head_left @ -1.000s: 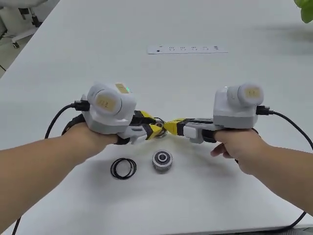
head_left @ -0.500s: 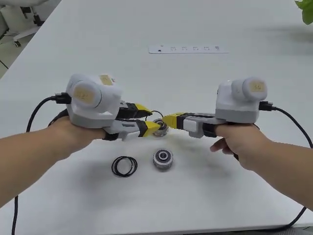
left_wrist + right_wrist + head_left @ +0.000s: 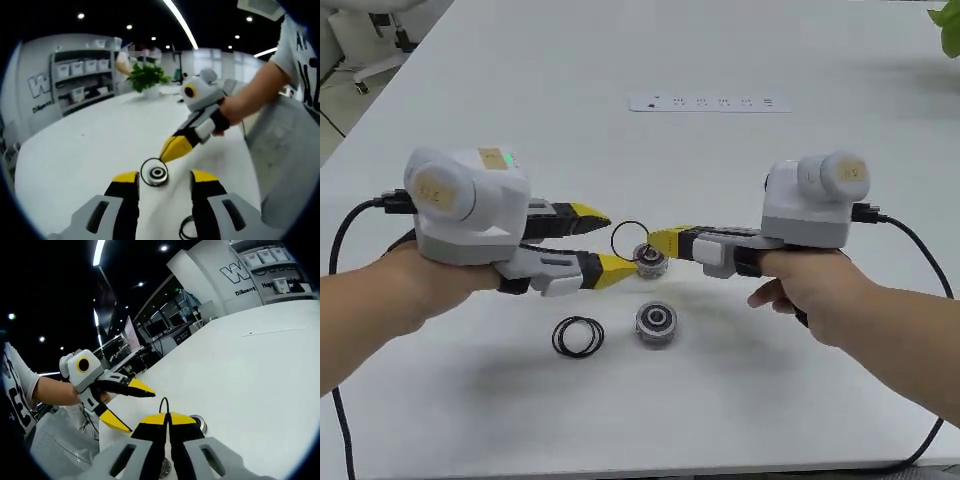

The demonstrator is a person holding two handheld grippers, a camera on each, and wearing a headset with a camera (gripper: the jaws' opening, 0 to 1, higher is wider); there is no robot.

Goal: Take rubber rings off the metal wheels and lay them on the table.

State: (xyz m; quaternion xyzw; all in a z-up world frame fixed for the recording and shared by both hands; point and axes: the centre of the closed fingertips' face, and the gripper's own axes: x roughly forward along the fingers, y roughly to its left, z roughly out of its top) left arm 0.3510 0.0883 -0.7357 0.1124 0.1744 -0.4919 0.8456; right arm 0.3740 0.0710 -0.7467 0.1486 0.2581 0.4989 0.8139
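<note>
- Drawn back leftward in the head view, the left gripper (image 3: 608, 241) stands open, clear of the metal wheel (image 3: 650, 260). Loose rubber rings (image 3: 578, 336) already lie on the table (image 3: 770, 400) beside a second wheel (image 3: 656, 322).
- Left gripper view: a black ring (image 3: 142, 172) loosely circles the metal wheel.
- Right gripper view: the right gripper (image 3: 168, 416) pinches that ring; its removal is judged unfinished.

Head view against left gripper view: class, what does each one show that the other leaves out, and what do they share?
Head view: a power strip at the far side, and a second metal wheel lying nearer the person. Left gripper view: wall shelves with bins behind the workbench. Shared: the open left claw, the right claw shut on a rubber ring, and the metal wheel at its tip.
</note>
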